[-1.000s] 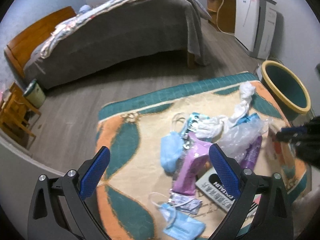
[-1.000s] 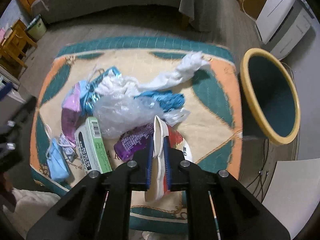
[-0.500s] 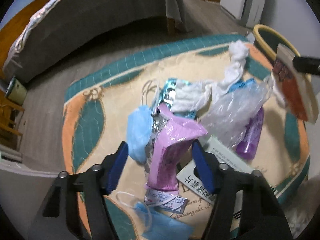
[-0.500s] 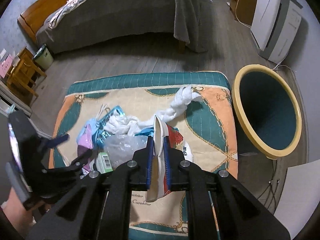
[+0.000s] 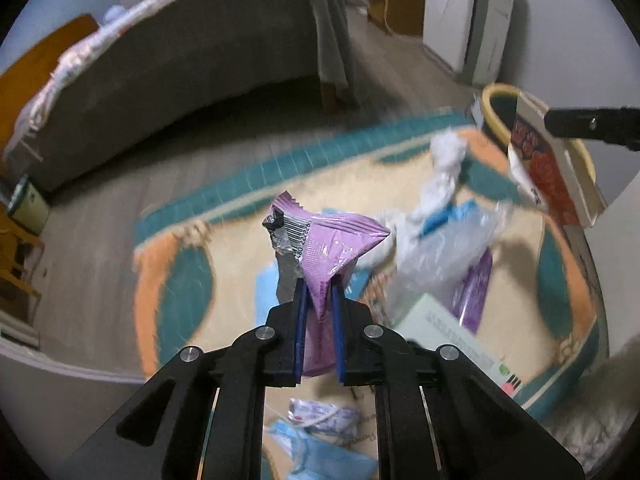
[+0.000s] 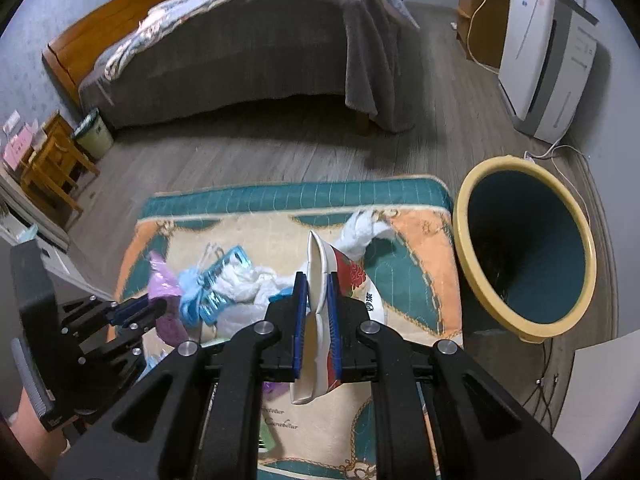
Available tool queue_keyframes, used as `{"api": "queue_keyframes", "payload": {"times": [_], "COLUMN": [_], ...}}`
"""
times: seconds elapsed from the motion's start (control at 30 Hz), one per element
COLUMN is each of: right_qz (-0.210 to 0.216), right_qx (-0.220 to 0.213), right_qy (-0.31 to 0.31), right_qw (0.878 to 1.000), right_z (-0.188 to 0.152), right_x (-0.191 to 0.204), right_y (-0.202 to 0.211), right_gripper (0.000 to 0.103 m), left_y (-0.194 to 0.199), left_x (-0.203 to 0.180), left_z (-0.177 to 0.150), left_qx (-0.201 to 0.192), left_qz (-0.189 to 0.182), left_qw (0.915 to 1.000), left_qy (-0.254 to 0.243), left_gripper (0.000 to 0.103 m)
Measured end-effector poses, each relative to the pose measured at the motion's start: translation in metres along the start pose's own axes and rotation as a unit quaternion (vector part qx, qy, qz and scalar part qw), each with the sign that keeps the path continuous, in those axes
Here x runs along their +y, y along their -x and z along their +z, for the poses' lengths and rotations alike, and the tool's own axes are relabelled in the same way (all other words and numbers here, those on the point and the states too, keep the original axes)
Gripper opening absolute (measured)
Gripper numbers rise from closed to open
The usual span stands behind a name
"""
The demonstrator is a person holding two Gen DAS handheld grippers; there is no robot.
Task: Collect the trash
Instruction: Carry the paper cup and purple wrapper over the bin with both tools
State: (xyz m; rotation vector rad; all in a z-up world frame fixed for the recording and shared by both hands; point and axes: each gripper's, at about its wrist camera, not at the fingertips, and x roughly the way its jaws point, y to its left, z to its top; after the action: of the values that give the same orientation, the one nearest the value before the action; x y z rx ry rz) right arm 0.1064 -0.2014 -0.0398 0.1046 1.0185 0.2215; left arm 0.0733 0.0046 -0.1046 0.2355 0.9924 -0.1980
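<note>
Left gripper (image 5: 319,296) closing on pink wrapper (image 5: 332,240), pads pinching it above rug (image 6: 416,240) middle. Right gripper (image 6: 317,294) clamped tight on flattened paper cup (image 6: 320,280), near rug's right edge beside bin (image 6: 460,216).

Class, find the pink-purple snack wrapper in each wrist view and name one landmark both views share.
Left wrist view: pink-purple wrapper at centre, between the closing left gripper pads.
Right wrist view: wrapper at left-middle, at the tips of the other gripper.
Shared landmark: yellow-rimmed bin beside the rug.
</note>
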Motion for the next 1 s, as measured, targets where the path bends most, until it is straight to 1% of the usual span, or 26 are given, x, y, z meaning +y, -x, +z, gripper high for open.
{"api": "queue_keyframes", "payload": {"times": [0.1,0.17,0.27,0.33,0.47,0.6,0.83,1.0], "right_qz": [0.007,0.008,0.009,0.010,0.007,0.003,0.004,-0.009], "right_qx": [-0.019,-0.030,-0.040,-0.047,-0.060,-0.076,-0.091,-0.119], "right_qy": [-0.011,-0.015,-0.019,-0.025,-0.028,-0.029,-0.034,-0.030], "right_qw": [1.000,0.999,0.999,0.999,0.998,0.997,0.995,0.992], "right_z": [0.005,0.009,0.012,0.015,0.018,0.021,0.023,0.025], "right_x": [-0.006,-0.010,-0.015,-0.019,-0.025,-0.031,-0.042,-0.051], "right_y": [0.011,0.018,0.024,0.028,0.035,0.043,0.049,0.061], "right_gripper": [0.010,0.010,0.010,0.010,0.010,0.010,0.010,0.010], "left_y": [0.022,0.038,0.054,0.061,0.072,0.078,0.080,0.080], "left_x": [0.004,0.005,0.006,0.007,0.006,0.006,-0.004,-0.013], "left_z": [0.009,0.015,0.022,0.026,0.032,0.036,0.049,0.058], "left_qx": [-0.046,-0.079,-0.112,-0.124,-0.141,-0.149,-0.156,-0.165], "left_qz": [0.007,0.014,0.011,0.005,0.000,-0.003,-0.007,-0.017], "left_qw": [0.9989,0.9966,0.9933,0.9918,0.9892,0.9877,0.9870,0.9855], "left_qy": [0.012,0.016,0.023,0.032,0.038,0.047,0.037,0.035], "left_gripper": [0.013,0.013,0.013,0.013,0.013,0.013,0.013,0.013]}}
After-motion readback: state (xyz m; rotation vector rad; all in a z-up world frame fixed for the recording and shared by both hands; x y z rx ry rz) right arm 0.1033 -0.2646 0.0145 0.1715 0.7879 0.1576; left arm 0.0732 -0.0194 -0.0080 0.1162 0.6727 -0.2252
